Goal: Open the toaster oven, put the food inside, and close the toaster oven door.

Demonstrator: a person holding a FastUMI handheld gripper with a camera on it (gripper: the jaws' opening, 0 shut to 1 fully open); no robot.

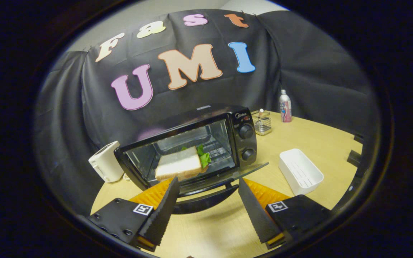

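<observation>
A black toaster oven [206, 143] stands on the wooden tabletop [299, 139], its glass door [224, 179] dropped open and lying roughly flat toward the jaws, the curved black handle [206, 200] at its front edge. Two round knobs sit one above the other on its right panel. Inside, on the wire rack, lies a sandwich [179, 165] of white bread with green lettuce showing at its right edge.

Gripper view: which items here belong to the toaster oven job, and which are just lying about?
Job: toaster oven, door down; sandwich inside; gripper open before the door.
Bystanders: white toaster, white tray, wire holder, bottle.
</observation>
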